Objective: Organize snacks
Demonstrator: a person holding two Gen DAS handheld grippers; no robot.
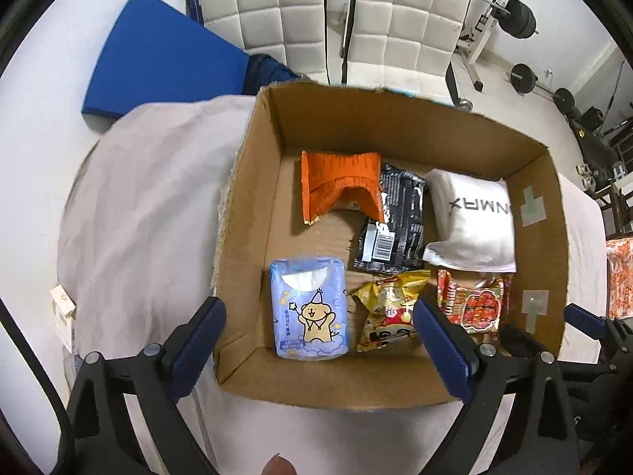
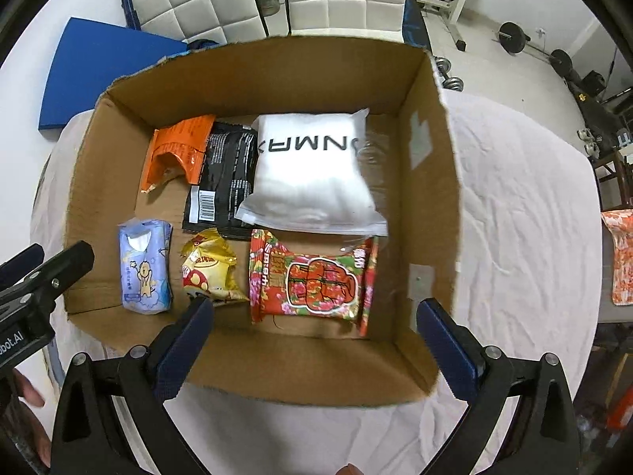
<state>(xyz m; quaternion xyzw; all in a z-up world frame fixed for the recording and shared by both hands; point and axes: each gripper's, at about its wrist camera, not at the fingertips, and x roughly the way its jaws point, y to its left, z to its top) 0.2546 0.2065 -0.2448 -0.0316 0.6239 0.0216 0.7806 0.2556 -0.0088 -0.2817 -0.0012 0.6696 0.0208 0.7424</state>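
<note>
The right gripper (image 2: 312, 328) is hanging over an open cardboard box (image 2: 431, 206) that is sitting on a wrinkled pale cloth (image 2: 522, 237), its blue-padded jaws standing wide apart with nothing between them. Inside the box, a red flowered packet (image 2: 316, 277) is lying just below a white pouch (image 2: 312, 174), beside a gold snack bag (image 2: 211, 269) and a light blue tissue pack (image 2: 144, 265). An orange packet (image 2: 178, 150) and a black packet (image 2: 225, 182) are lying farther back. The left gripper (image 2: 59, 269) is showing at the left edge.
</note>
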